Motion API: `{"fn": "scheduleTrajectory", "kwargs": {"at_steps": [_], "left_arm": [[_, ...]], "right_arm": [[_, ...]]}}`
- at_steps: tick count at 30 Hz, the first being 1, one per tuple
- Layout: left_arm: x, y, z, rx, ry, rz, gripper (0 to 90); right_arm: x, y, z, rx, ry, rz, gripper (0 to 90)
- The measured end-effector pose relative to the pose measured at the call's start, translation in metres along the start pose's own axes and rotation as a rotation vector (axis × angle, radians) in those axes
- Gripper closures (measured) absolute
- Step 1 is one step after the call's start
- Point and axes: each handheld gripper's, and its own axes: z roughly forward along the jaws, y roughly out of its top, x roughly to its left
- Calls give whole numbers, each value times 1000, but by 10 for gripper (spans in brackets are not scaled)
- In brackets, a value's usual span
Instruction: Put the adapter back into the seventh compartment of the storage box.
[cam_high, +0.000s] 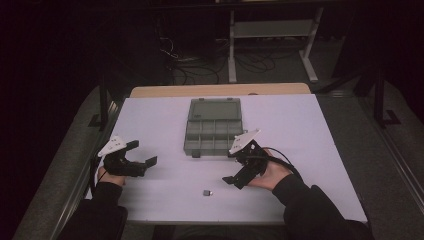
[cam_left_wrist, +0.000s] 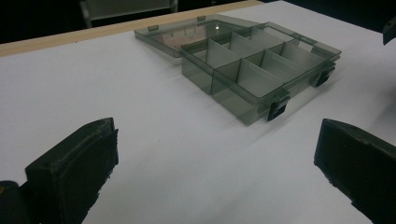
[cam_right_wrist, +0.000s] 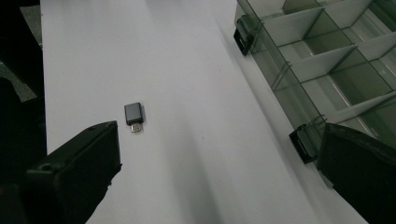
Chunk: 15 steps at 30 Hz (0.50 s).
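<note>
We are looking at an open compartment box (cam_high: 214, 131) lying mid-tabletop (cam_high: 310, 125), its compartments bare. Our left gripper (cam_high: 142, 154) and right gripper (cam_high: 231, 166) are gaping wide, a small adapter (cam_high: 208, 192) lying between them near the front edge, untouched.

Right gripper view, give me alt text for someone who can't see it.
A small dark adapter with a metal plug lies alone on a white table, between the open right gripper and its two black jaws. An open, clear compartment box with black latches sits at upper right.
</note>
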Motion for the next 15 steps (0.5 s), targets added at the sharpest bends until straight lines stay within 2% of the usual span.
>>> {"fn": "scheduleTrajectory", "kwargs": {"at_steps": [15], "left_arm": [[0, 0, 0, 0, 0, 1, 0]], "right_arm": [[6, 6, 12, 28, 25, -23, 0]]}}
